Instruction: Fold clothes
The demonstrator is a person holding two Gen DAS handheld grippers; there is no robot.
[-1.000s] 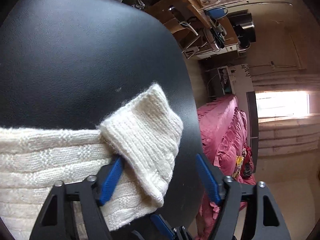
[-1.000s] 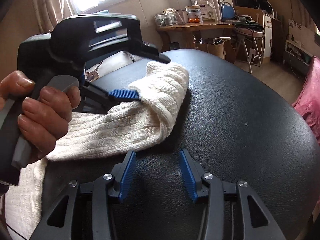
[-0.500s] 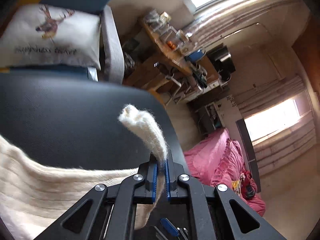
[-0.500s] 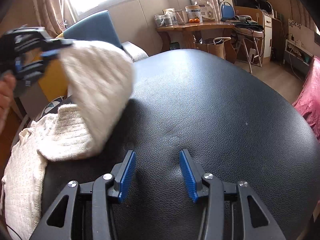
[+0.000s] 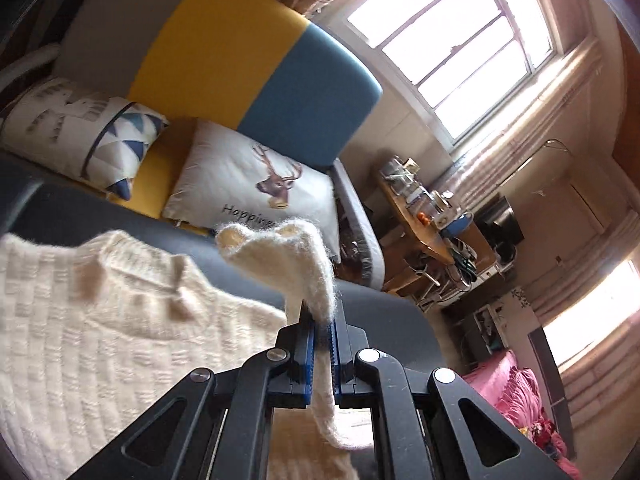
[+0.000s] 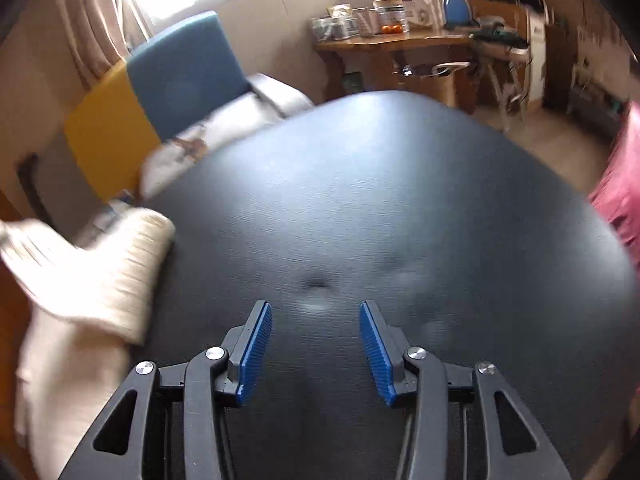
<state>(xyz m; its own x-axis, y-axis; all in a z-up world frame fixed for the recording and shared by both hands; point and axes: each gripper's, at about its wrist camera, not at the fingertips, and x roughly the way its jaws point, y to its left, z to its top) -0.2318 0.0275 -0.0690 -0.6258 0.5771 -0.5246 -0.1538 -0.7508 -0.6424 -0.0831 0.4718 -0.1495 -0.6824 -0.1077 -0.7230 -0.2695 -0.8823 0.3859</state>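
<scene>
A cream knitted sweater lies on a black leather table. My left gripper is shut on the sweater's sleeve cuff, which sticks up above the pads, lifted over the sweater's body and neckline. In the right wrist view the sweater shows blurred at the left edge of the table. My right gripper is open, low over bare black leather with nothing between its blue pads, to the right of the sweater.
Beyond the table stands a yellow and blue sofa with a deer-print cushion and a triangle-print cushion. A wooden side table with jars sits under the window. A pink bedspread lies to the right.
My left gripper closed on the cuff, lifted it and carried it back over the sweater's body. The right gripper stayed open and shifted; its view is now blurred.
</scene>
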